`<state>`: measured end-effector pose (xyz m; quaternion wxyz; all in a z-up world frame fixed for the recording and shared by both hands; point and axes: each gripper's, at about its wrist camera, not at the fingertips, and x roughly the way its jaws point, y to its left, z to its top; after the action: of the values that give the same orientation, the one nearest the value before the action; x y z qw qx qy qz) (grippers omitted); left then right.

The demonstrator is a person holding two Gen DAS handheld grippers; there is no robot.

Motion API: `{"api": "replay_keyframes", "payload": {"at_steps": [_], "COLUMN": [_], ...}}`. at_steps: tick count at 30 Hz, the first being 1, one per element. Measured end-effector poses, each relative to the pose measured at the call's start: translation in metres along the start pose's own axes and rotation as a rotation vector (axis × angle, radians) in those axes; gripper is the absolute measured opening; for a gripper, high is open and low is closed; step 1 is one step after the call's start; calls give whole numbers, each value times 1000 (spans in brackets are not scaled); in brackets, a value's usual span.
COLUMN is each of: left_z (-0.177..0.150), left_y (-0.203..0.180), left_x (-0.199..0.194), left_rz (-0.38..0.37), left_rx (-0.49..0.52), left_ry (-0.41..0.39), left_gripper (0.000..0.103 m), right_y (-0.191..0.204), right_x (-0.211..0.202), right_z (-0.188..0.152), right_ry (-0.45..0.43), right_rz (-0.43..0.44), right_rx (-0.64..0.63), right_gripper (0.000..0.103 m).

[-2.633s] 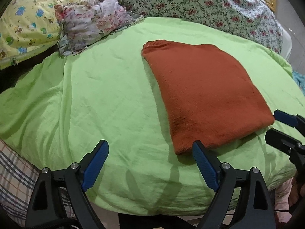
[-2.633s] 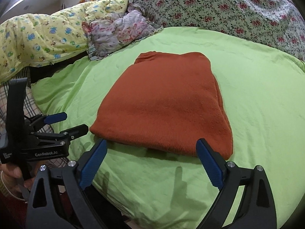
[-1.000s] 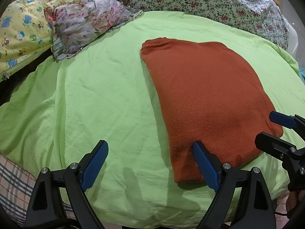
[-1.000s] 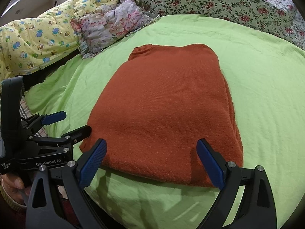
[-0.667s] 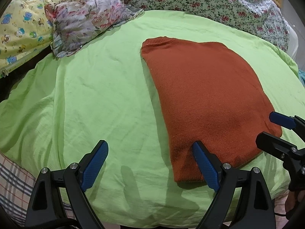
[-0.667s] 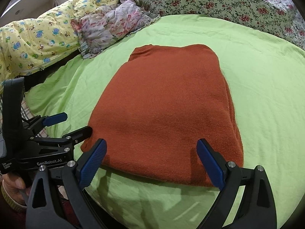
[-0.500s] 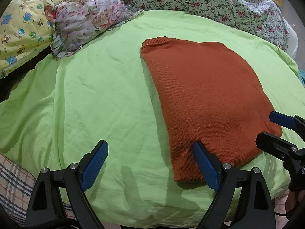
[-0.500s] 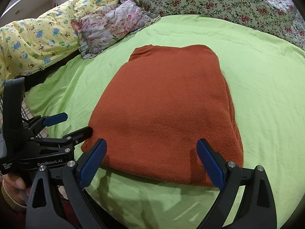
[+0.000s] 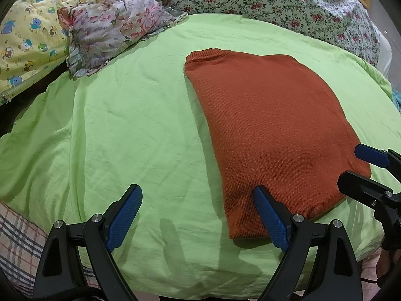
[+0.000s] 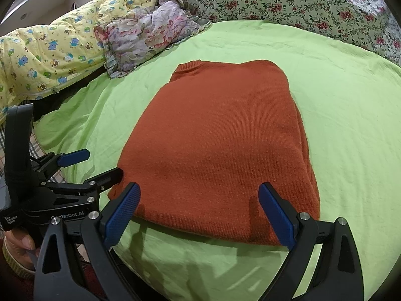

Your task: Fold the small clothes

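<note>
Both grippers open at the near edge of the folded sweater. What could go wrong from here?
1. The orange sweater lies in stacked layers; its right edge shows them. The right gripper may pinch only the top layer, so the earlier fold could come undone.
2. The green sheet is loose and wrinkled, so either pinch may snag it.
3. The left gripper straddles only the near left corner, mostly over sheet. Uneven grips could skew the next fold.

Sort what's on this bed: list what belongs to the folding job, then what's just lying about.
Belongs to the job:
orange sweater, folded
left gripper, open
right gripper, open

Just lying about:
green sheet
yellow cartoon quilt
crumpled floral cloth
floral bedcover
</note>
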<state>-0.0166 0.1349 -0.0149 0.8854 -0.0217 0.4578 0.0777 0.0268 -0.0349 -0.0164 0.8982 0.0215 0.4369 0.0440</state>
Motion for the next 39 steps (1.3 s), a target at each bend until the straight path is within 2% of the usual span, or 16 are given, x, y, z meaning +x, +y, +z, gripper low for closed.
{"api": "replay_keyframes", "payload": {"at_steps": [39], "left_z": [7], "left_y": [0], "left_x": [-3], "left_rz": [9], "left_rx": [0], "left_ry": [-1], "left_gripper": [91], "right_y": [3], "right_x": [-3], "right_z": [5], "right_ry": [-9], "right_rz": [3], "right_rx": [4], "right_gripper": [95]}}
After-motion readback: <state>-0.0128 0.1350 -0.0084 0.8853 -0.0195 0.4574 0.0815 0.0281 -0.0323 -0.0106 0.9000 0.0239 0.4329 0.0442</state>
